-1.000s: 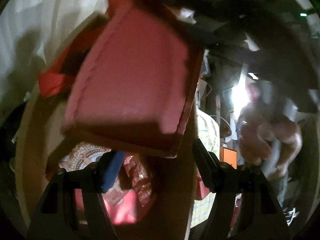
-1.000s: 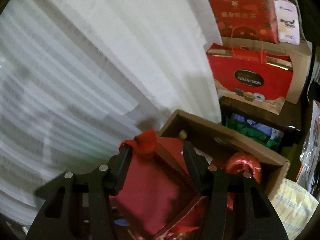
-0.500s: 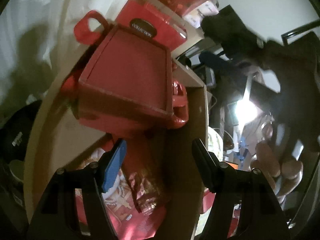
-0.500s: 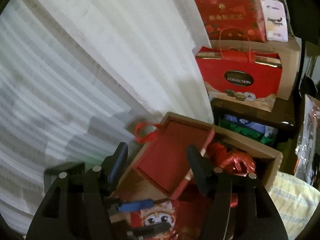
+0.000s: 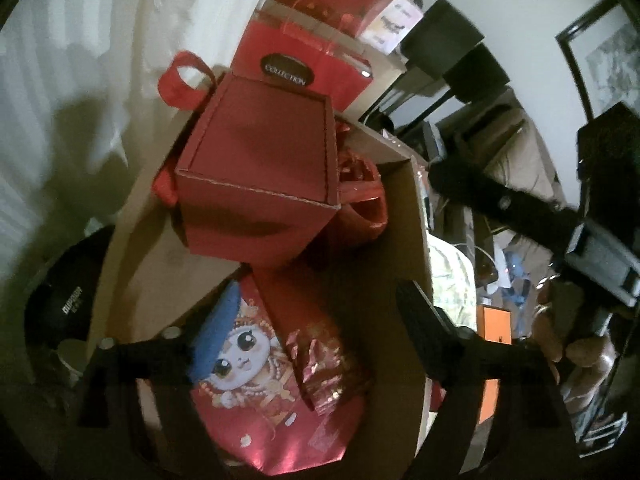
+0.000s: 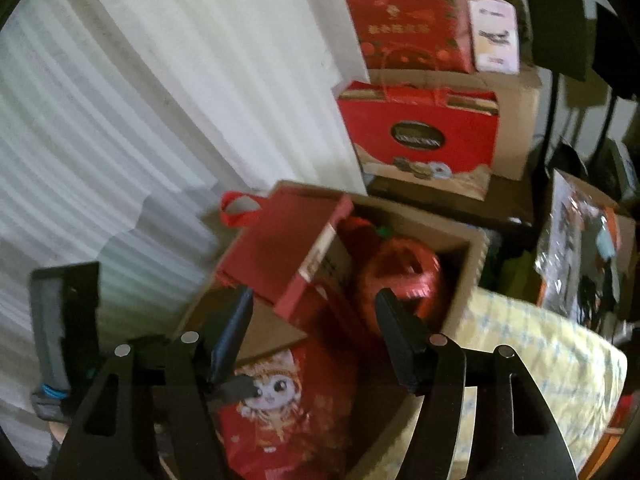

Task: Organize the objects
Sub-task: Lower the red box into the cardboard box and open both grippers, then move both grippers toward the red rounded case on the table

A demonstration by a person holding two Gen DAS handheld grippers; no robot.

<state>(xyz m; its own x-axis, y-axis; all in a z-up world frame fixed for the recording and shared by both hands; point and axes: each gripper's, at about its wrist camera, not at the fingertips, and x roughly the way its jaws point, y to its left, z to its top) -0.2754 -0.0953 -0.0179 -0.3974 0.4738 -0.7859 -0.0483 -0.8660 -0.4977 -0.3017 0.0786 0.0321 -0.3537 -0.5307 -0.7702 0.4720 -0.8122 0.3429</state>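
Observation:
A red gift box (image 5: 256,160) with a ribbon loop lies tilted in the open cardboard carton (image 5: 408,240), leaning on the carton's far-left rim. Beside it sits a shiny red foil item (image 5: 360,196). A red bag with a cartoon figure (image 5: 256,380) lies in front. My left gripper (image 5: 316,324) hovers over that bag, its jaws opening, nothing pressed between them. In the right wrist view the gift box (image 6: 280,252) lies just beyond my right gripper (image 6: 316,320), whose jaws are also opening and hold nothing. The person's hand (image 5: 560,340) holds the right gripper at the right.
A white curtain (image 6: 140,100) hangs left of the carton. Behind stand a red "COLLECTION" gift bag (image 6: 420,140) and a red box (image 6: 408,20) on a brown carton. A yellow checked cloth (image 6: 540,360) lies to the right. A black round object (image 5: 60,300) sits at the left.
The right gripper was shut on the red gift box; it let go and pulled back. The box now rests in the carton. The left gripper's jaws stand wider.

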